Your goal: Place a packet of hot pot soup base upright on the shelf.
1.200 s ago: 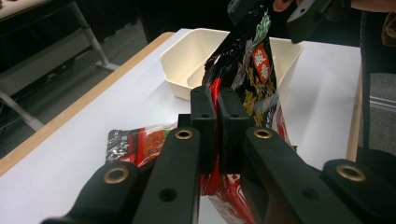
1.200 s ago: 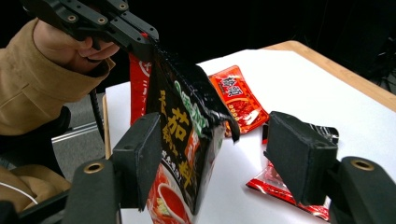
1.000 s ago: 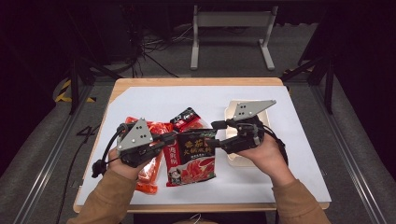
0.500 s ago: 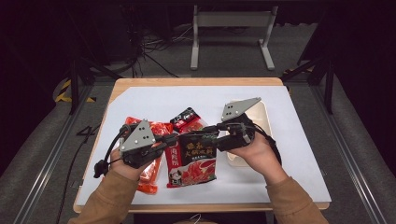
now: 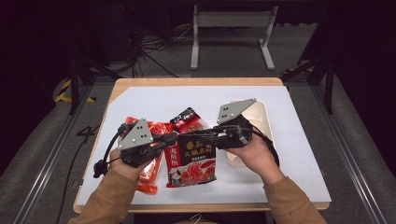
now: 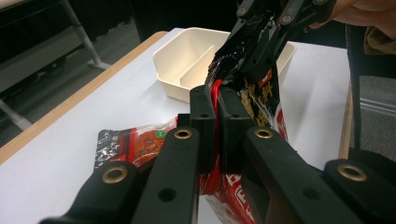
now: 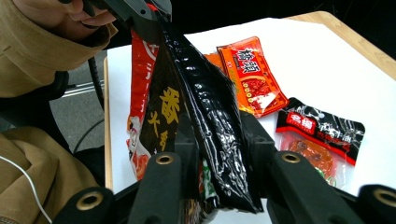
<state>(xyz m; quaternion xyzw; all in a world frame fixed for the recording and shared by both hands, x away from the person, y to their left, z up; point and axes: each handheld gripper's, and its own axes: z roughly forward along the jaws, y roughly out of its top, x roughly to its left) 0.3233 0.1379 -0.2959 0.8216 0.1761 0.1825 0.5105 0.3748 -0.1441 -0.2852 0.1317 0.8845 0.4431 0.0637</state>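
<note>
Above the table's (image 5: 299, 140) near edge: large sauce packet (image 5: 191, 158), left gripper (image 5: 172, 138) clamped on one corner, right gripper (image 5: 212, 137) jaws just closing onto the opposite edge, two-handed hold forming.

I see the big pouch (image 5: 190, 156) black across its top with gold characters, red below. At nine o'clock from it lies an orange-red packet (image 5: 152, 156) with red print. At twelve o'clock sits a black-topped sachet (image 5: 187, 119) over clear red filling. The divided bin (image 6: 196, 58) is cream, the table cover (image 5: 154, 100) white.
</note>
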